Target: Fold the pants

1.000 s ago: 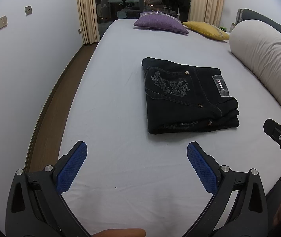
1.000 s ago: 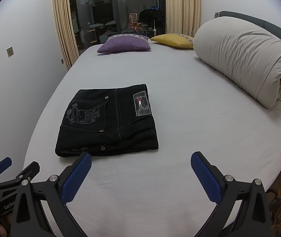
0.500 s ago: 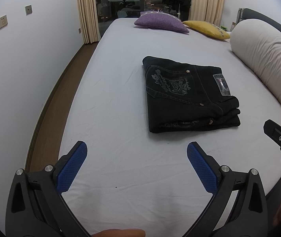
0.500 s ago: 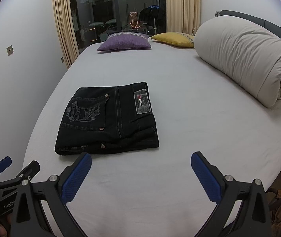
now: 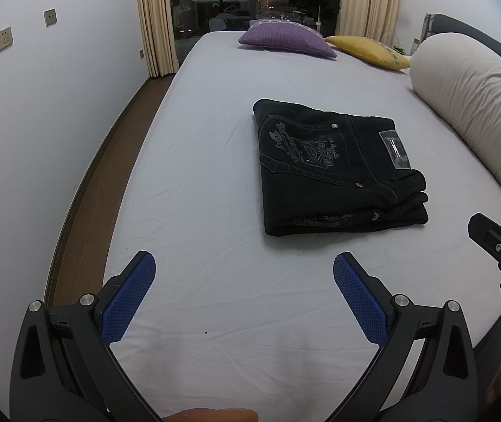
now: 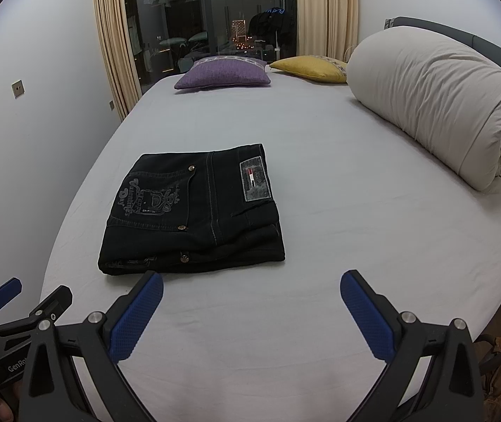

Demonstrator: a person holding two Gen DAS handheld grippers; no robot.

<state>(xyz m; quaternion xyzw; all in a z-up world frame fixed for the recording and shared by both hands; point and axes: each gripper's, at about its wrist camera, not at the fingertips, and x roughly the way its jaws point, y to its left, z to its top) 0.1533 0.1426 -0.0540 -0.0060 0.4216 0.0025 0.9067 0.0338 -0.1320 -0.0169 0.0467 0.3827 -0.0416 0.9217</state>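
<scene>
Showing floor (image 5: 85, 190) only in left view; folded pants (image 5: 338, 172) lie on bed (image 5: 215, 211), ahead of both spread-jawed, empty grippers: left gripper (image 5: 243, 277), right gripper (image 6: 250, 295); pocket lettering possibly "Day".

Walls: white wall (image 5: 39, 112) with two sockets | Floor: brown wood floor (image 5: 85, 211) beside the bed (image 5: 208, 140) | Window: dark glass (image 6: 215, 17), beige curtains (image 6: 109, 35) | Bed: purple pillow (image 6: 222, 74), yellow pillow (image 6: 310, 66), rolled duvet (image 6: 437, 102)
</scene>
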